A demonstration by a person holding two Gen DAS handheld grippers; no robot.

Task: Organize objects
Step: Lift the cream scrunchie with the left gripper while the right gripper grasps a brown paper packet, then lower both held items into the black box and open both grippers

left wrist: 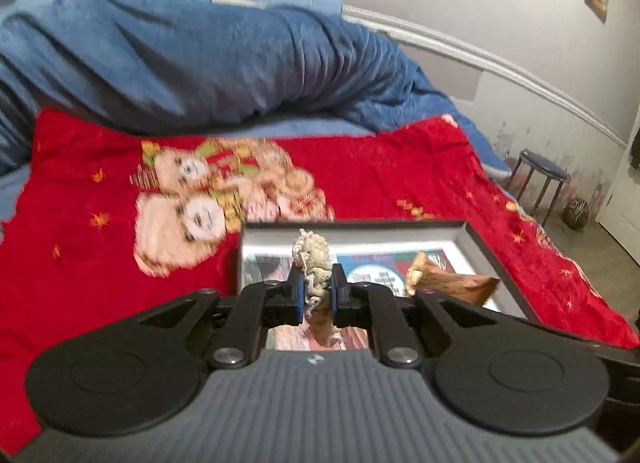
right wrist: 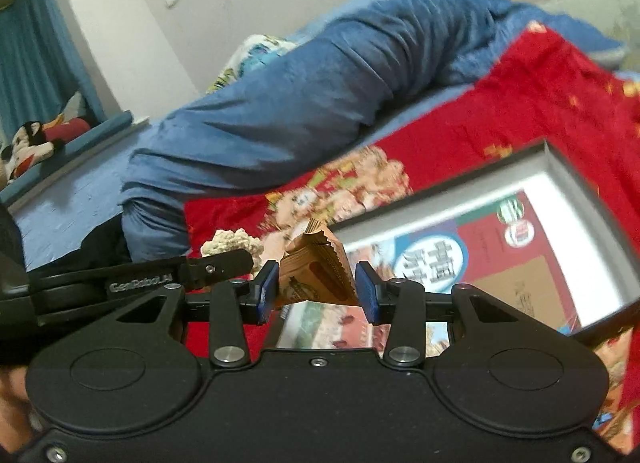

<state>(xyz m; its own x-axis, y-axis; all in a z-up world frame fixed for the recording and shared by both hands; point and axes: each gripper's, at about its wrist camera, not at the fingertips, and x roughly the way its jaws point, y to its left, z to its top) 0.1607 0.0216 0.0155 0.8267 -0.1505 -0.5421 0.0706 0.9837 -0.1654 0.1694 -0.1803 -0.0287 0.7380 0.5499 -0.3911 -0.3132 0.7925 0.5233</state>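
A small cream crocheted piece (left wrist: 314, 263) is pinched between the blue pads of the left gripper (left wrist: 316, 295), clenched almost fully on it at the middle, with a frilled end standing up at twelve o'clock of the jaws and a tail hanging at six. It is judged very light, soft and limp; it is likely to sag, and its loose loops could snag on a pad, so a hold across the bunched middle seems the safest one. A brown paper packet (right wrist: 318, 271) with a zigzag-cut top edge is grasped by the right gripper (right wrist: 316, 287), whose jaws stand partly apart and press on its two sides. The packet is judged light and thin-walled, stiff at the crimped seam but easily crushed in the body, so a gentle hold near the lower half is suggested. Both things are carried above a shallow box (left wrist: 484, 247) with dark outer walls and pale inner walls, which lies on a red blanket (left wrist: 80, 263) printed with bears. In the left wrist view the box lies at twelve to three o'clock of the gripper; in the right wrist view it is seen at two to three o'clock. Inside the box a printed book or sheet with large characters is seen lying flat; nothing else is made out in it. A rolled blue quilt (left wrist: 200, 63) lies beyond at twelve o'clock.
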